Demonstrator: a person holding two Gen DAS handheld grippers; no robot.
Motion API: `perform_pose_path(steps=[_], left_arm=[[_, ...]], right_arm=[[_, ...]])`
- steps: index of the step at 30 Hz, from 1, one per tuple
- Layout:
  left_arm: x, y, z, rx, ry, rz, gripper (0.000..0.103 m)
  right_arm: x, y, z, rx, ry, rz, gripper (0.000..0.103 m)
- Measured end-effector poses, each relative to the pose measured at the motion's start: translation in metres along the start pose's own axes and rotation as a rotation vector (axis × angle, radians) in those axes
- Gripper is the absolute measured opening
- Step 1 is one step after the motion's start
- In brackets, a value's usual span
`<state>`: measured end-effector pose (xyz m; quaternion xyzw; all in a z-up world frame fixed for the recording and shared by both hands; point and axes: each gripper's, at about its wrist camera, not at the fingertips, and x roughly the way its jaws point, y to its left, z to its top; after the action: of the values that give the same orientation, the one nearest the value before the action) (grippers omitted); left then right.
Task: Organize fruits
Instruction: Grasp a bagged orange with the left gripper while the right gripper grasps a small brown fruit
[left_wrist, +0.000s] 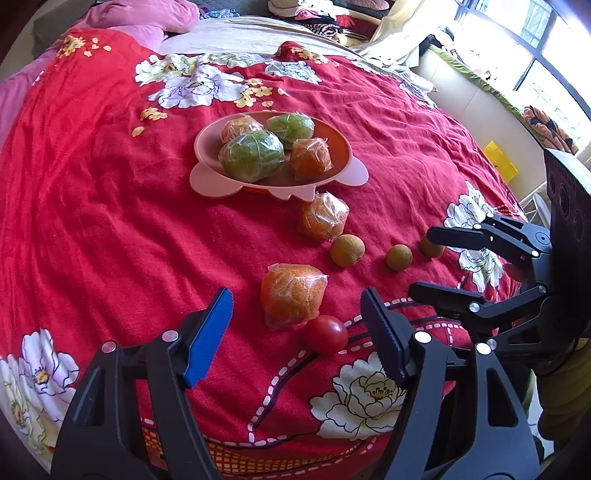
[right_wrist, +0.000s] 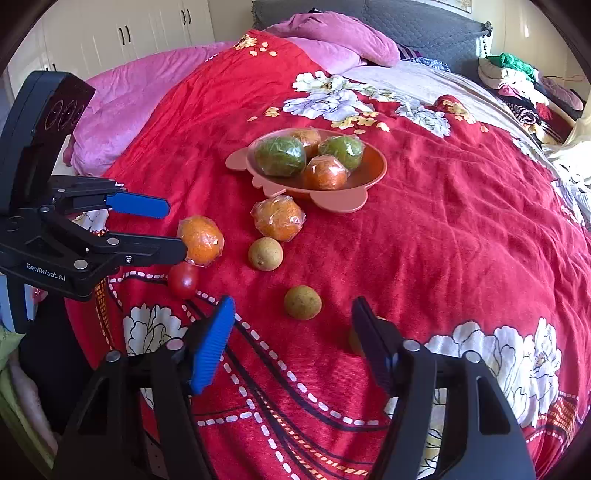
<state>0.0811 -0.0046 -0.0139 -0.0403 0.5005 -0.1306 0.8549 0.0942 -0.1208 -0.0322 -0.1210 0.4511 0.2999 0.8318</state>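
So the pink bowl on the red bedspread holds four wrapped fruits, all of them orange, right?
Not quite. The pink bowl on the red bedspread does hold four wrapped fruits, but only two are orange; the other two are green. The left wrist view shows it plainly, and the right wrist view agrees.

I see a red bedspread (left_wrist: 110, 221) printed with white flowers and dashed white lines. On it sits a pink plate (left_wrist: 207, 173) carrying two green fruits (left_wrist: 253, 155) and two oranges (left_wrist: 309, 159) in clear wrap. Nearer me lie two more wrapped oranges (left_wrist: 291, 293), a red tomato (left_wrist: 327, 334) and three brownish-green round fruits (left_wrist: 347, 251). My black left tongs (left_wrist: 297, 319) have one blue pad. A pink blanket (right_wrist: 147, 96) lies behind.
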Motion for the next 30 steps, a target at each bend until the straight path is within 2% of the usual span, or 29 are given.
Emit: perform_pose_path(steps=[5,7,10,16,20,24,30], left_arm=[[0.005,0.000,0.000,0.002,0.009,-0.006,0.058],[0.007,0.000,0.000,0.001,0.012,-0.009,0.057],[0.010,-0.001,0.000,0.002,0.018,-0.012,0.056],[0.018,-0.001,-0.001,0.001,0.032,-0.018,0.049],[0.023,-0.001,0.001,0.004,0.037,-0.017,0.049],[0.029,0.001,0.001,0.000,0.049,-0.014,0.042],[0.038,0.001,0.004,0.006,0.059,-0.004,0.039]], right_arm=[[0.013,-0.005,0.000,0.015,0.026,-0.011,0.044],[0.017,-0.007,0.000,0.013,0.035,-0.007,0.034],[0.024,-0.007,0.000,0.011,0.047,-0.004,0.028],[0.031,-0.009,0.001,0.021,0.046,0.003,0.024],[0.034,-0.009,0.005,0.020,0.045,0.007,0.024],[0.036,-0.009,0.008,0.018,0.042,0.016,0.023],[0.035,-0.013,0.010,0.033,0.035,0.037,0.023]])
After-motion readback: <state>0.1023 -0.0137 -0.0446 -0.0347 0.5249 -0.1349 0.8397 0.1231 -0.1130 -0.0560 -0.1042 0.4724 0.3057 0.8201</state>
